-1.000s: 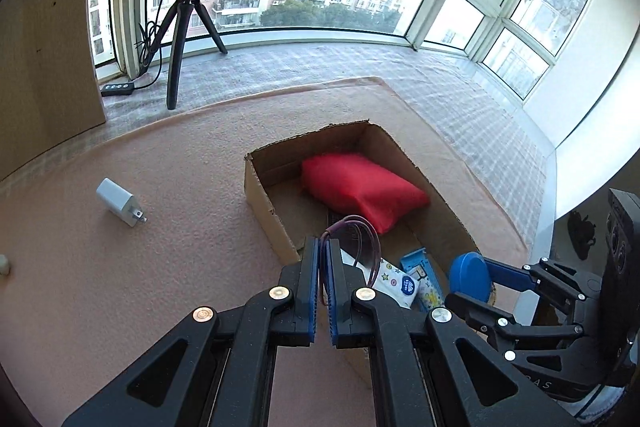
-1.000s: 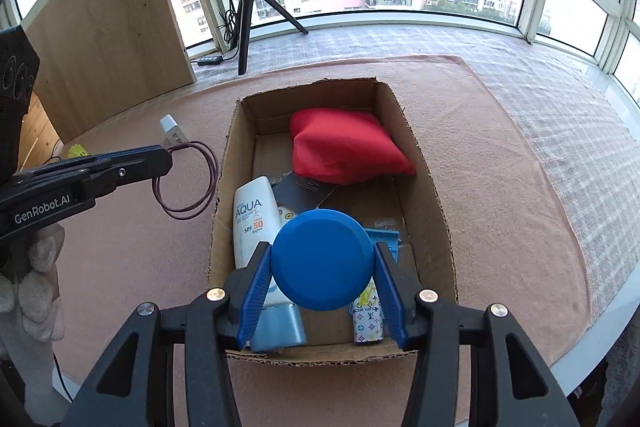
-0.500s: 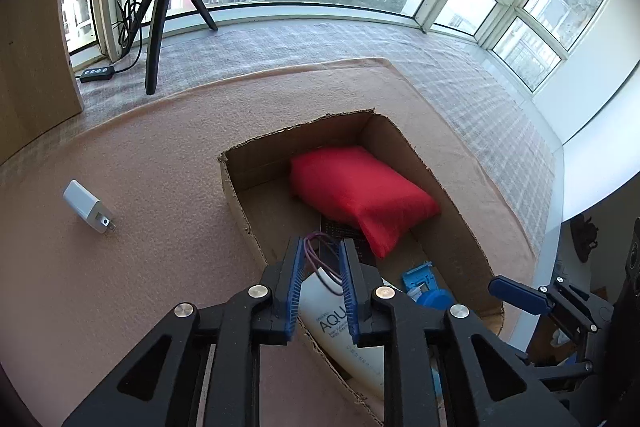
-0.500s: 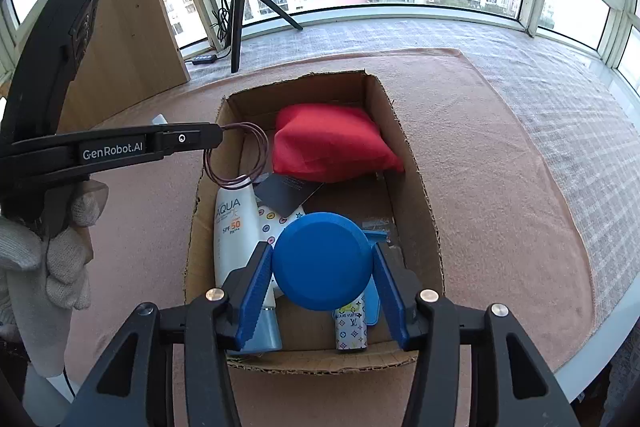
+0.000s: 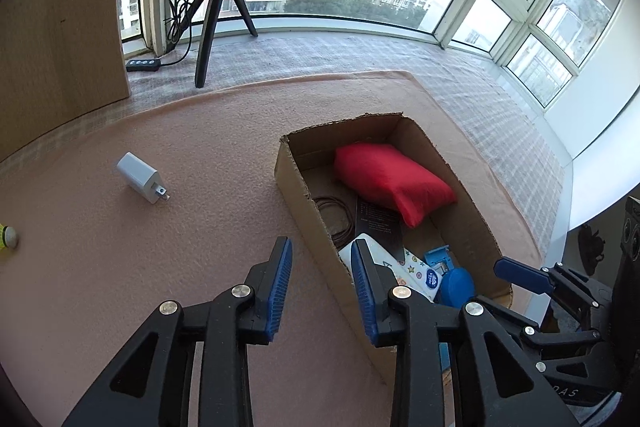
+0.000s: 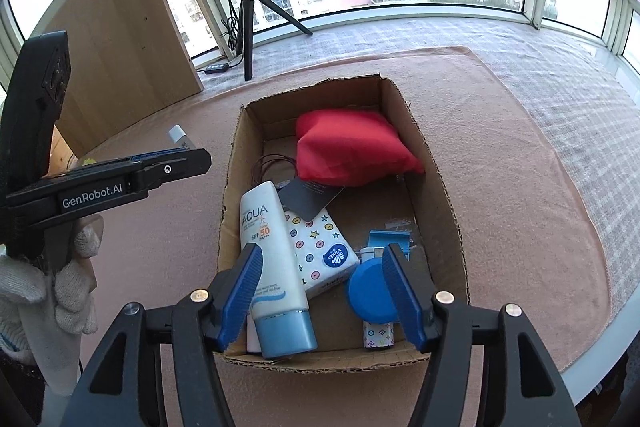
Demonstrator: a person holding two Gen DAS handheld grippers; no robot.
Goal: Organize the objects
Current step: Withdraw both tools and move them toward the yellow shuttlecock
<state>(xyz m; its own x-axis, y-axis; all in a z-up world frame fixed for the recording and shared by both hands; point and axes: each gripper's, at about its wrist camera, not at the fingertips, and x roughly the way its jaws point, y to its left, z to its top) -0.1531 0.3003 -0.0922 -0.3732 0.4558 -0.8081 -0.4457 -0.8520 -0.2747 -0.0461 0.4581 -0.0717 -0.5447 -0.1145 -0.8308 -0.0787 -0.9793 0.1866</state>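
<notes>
A cardboard box (image 6: 434, 183) (image 5: 298, 203) on the pink mat holds a red pouch (image 6: 350, 147) (image 5: 392, 175), a coiled brown cord (image 5: 334, 217) (image 6: 272, 165), an AQUA sunscreen tube (image 6: 272, 259), a patterned tissue pack (image 6: 316, 245) and a blue round lid (image 6: 370, 293) (image 5: 456, 281). My left gripper (image 5: 322, 267) is open and empty over the box's near-left wall. My right gripper (image 6: 322, 279) is open and empty above the box's near end, the blue lid lying by its right finger.
A white charger plug (image 5: 140, 177) lies on the mat left of the box. A yellow object (image 5: 6, 237) sits at the far left edge. A ring-light tripod (image 5: 218, 15) and power strip (image 5: 144, 64) stand by the windows, beside a wooden board (image 6: 116, 63).
My left gripper opened and the brown cord dropped into the box; the gripper pulled back left. My right gripper opened and the blue lid now lies in the box.
</notes>
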